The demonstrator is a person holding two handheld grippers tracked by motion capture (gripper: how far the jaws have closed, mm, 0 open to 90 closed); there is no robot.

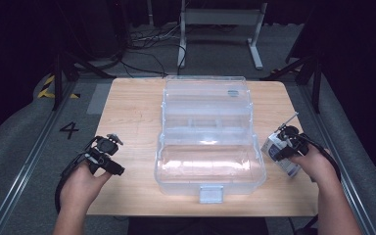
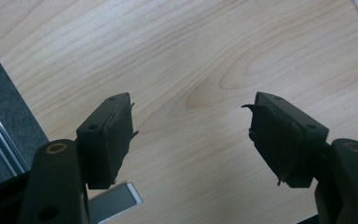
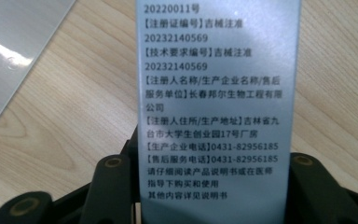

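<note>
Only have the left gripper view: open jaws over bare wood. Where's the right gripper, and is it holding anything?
Observer: The right gripper is near the table's right edge, jaws snug on both sides of a small printed carton.
Operator: Anything between the two grippers?
Observer: A clear plastic box sits mid-table, its latch tab facing the person.
Operator: Lid on?
Observer: No, the lid is folded back behind the box, which stands open.
</note>
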